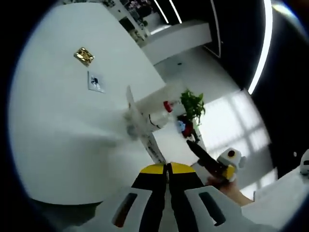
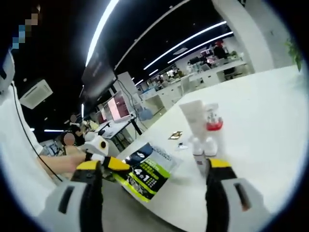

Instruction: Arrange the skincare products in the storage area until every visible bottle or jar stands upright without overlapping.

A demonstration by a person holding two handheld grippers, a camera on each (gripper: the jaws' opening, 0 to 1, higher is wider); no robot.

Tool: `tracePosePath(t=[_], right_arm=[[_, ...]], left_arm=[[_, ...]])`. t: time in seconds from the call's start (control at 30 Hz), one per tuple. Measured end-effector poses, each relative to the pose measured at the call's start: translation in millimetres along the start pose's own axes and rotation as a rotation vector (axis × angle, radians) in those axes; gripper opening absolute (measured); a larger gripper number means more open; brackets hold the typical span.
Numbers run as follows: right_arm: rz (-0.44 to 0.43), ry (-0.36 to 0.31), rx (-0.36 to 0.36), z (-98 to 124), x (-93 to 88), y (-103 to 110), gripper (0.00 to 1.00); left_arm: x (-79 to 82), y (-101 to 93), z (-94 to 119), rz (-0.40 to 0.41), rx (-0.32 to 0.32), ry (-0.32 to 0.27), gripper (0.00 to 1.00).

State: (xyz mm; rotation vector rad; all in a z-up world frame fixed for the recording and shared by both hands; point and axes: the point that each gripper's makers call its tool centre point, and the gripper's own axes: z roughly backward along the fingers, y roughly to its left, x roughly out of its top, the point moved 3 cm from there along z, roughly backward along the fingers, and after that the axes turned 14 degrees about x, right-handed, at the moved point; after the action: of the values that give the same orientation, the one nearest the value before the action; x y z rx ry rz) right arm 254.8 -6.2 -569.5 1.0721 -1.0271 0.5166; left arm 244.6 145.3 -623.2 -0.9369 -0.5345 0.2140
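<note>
Two grippers hovered over the white table [image 2: 270, 111]. The left gripper [image 1: 167, 170] was clenched on nothing; the right gripper [image 2: 154, 166] stood wide apart, apparently lining up on the upright tube [image 2: 197, 118] and red-capped bottle [image 2: 213, 126] standing close together, near a green packet [image 2: 147, 171].

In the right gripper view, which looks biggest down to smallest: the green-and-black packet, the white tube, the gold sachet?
1. Green-and-black packet, though it lies nearest the camera, which inflates it.
2. White tube.
3. Gold sachet, clearly smallest, but also farthest away.
</note>
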Motion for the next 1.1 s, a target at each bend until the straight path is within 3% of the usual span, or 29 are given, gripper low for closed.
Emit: tracePosePath(t=[0.4, 0.5, 0.63, 0.83, 0.93, 1.1], right_arm=[[0.001, 0.016, -0.053, 11, -0.8, -17, 0.92], [-0.002, 0.016, -0.064, 12, -0.9, -20, 0.93], [-0.003, 0.01, -0.074, 12, -0.8, -25, 0.93], [-0.012, 0.01, -0.083, 11, -1.7, -30, 0.93], [-0.013, 0.005, -0.088, 10, -0.9, -31, 0.93], [-0.015, 0.002, -0.092, 8, -0.1, -32, 0.93]], left_arm=[[7.8, 25.3, -28, 0.018, 0.076, 0.041, 0.0], [6.8, 35.3, -35, 0.01, 0.119, 0.061, 0.0], [3.9, 52.6, -42, -0.04, 0.222, 0.083, 0.0], [4.9, 64.5, -49, -0.058, 0.278, 0.065, 0.0], [3.5, 75.8, -50, -0.181, 0.352, 0.079, 0.0], [8.0, 80.1, -50, -0.351, 0.401, 0.063, 0.03]])
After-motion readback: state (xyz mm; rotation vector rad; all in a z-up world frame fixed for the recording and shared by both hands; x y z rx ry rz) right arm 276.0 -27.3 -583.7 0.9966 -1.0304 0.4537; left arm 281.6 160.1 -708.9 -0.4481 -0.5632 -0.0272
